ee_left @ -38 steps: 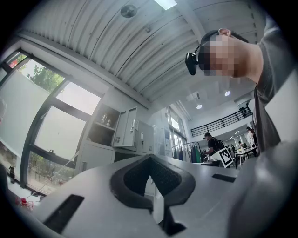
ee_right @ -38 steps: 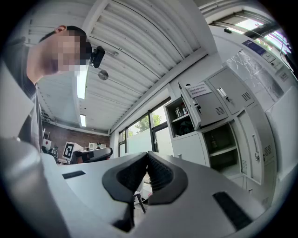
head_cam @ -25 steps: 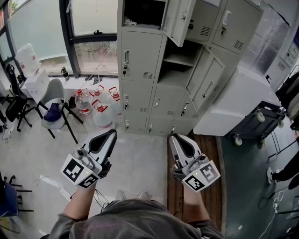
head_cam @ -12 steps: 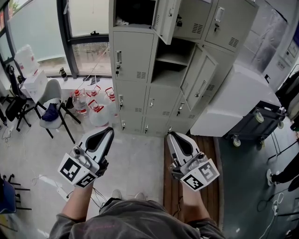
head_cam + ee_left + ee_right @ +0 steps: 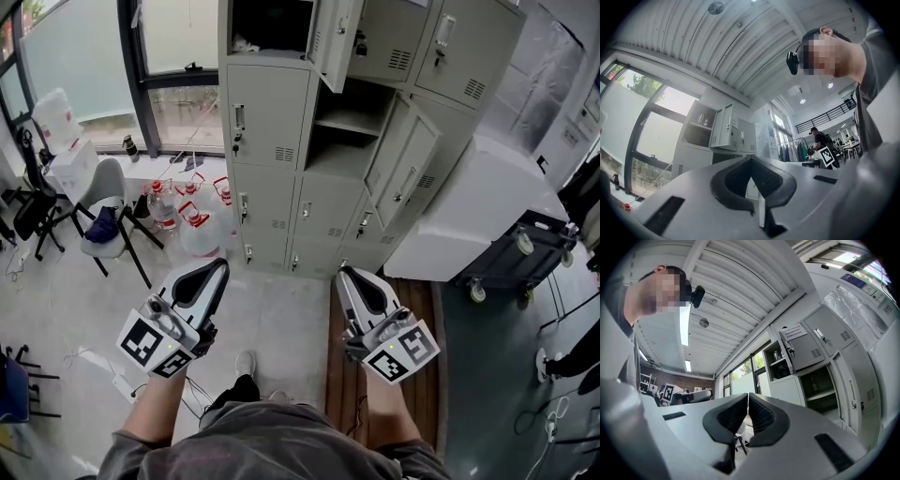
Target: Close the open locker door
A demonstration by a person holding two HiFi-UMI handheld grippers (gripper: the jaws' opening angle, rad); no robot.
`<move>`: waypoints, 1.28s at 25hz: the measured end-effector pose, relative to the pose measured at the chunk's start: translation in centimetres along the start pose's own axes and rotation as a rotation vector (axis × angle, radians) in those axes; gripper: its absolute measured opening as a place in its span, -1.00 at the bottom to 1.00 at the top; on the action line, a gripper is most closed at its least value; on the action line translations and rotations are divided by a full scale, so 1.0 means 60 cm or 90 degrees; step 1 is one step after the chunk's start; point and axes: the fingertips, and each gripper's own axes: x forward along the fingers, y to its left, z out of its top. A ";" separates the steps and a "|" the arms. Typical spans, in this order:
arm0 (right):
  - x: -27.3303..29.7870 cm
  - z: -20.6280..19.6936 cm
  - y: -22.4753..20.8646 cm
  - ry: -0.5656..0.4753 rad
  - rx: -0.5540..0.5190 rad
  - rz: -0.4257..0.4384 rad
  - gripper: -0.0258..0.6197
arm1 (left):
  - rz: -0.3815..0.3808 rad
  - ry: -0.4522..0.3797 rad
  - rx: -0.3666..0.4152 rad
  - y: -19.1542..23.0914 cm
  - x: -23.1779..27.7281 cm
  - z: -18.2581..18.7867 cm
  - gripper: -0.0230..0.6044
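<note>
In the head view a grey locker bank [image 5: 281, 122] stands ahead. Its top compartment has a door [image 5: 334, 39] swung out. Below it a middle compartment with a shelf [image 5: 344, 131] is open too, its door [image 5: 405, 171] standing out to the right. My left gripper [image 5: 221, 264] and right gripper [image 5: 344, 273] hang over the floor short of the lockers, both shut and holding nothing. In the left gripper view the jaws [image 5: 751, 158] meet below the open upper door [image 5: 723, 126]. In the right gripper view the jaws [image 5: 748, 394] meet, with the open lockers [image 5: 816, 385] at right.
Several water jugs [image 5: 192, 225] and a folding chair [image 5: 105, 211] stand left of the lockers by the window. A white cabinet [image 5: 469, 211] and a wheeled cart [image 5: 525, 253] are at right. A wooden strip [image 5: 412, 309] runs under my right gripper. Cables [image 5: 103, 366] lie on the floor.
The lockers have come a little nearer and shifted left in the head view. A shoe has stepped forward between my arms. Both grippers stay shut and have drifted slightly.
</note>
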 end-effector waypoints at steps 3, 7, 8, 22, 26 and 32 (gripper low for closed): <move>0.010 -0.003 -0.015 0.003 0.001 -0.003 -0.85 | 0.002 0.000 0.003 0.011 0.010 -0.006 -0.90; 0.030 -0.007 -0.032 0.007 -0.005 0.001 -0.85 | 0.005 -0.006 0.002 0.033 0.024 -0.013 -0.90; 0.035 -0.008 -0.036 0.008 -0.007 0.001 -0.85 | 0.006 -0.007 0.001 0.039 0.027 -0.016 -0.90; 0.166 -0.030 -0.113 0.004 -0.027 -0.016 -0.85 | -0.006 -0.023 -0.006 0.191 0.104 -0.045 -0.90; 0.221 -0.038 -0.137 0.006 -0.033 -0.026 -0.85 | -0.019 -0.027 -0.012 0.250 0.137 -0.053 -0.90; 0.302 -0.050 -0.171 0.009 -0.038 -0.046 -0.85 | -0.041 -0.029 -0.024 0.334 0.180 -0.066 -0.90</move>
